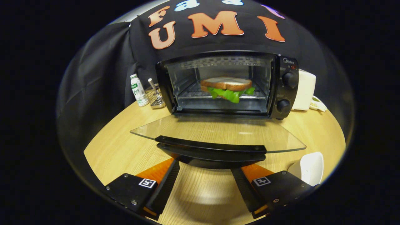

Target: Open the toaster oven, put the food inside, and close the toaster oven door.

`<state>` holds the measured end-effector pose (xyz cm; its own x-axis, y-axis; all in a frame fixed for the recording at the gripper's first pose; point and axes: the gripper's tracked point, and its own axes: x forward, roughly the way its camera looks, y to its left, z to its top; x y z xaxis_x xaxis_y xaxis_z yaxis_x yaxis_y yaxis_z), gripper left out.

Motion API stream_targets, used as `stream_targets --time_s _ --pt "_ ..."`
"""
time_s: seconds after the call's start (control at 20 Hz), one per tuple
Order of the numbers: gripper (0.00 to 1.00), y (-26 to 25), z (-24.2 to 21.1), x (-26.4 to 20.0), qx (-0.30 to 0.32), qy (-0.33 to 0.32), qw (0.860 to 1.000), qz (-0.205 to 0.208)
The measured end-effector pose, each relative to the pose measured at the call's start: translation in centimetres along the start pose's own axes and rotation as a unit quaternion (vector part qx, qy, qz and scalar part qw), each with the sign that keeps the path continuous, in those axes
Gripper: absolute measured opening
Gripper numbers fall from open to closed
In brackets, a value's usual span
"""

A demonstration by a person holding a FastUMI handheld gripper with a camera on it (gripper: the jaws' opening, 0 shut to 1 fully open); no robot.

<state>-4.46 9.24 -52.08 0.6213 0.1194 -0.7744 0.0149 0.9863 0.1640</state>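
Looking along the gripper (204, 181), we find its fingers spread wide apart and holding nothing, with the black handle (211, 149) of the lowered glass door (218, 132) just ahead of them at twelve o'clock. Beyond that, the toaster oven (228, 84) stands open on the wooden table (118, 140), and the sandwich (227, 88) (bread over green lettuce) already lies on the wire rack (193, 93) inside. We judge that only the closing is left. Our worry is the lift: if the fingers come under the handle off-centre, the door may slip off them and drop back down. Lettuce overhangs the rack's front edge, so the door might pinch it. At four o'clock a white dish (309, 167) sits near the right finger and could be nudged. At ten o'clock a small bottle (138, 90) and a wire holder (156, 98) stand beside the oven, well apart from us.
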Motion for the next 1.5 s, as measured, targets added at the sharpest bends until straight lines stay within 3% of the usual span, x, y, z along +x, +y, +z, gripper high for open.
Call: stream_targets --time_s 0.55,0.8,1.0,1.5 --pt "0.97 -3.4 12.9 0.7 -0.02 -0.105 0.993 -0.05" --pt "0.96 -2.7 16.4 -0.9 -0.02 -0.154 0.987 -0.04" --pt "0.96 -2.9 20.3 -4.8 -0.04 -0.211 0.976 -0.046" --pt "0.98 -5.1 30.1 -19.1 -0.082 -0.35 0.93 -0.077"
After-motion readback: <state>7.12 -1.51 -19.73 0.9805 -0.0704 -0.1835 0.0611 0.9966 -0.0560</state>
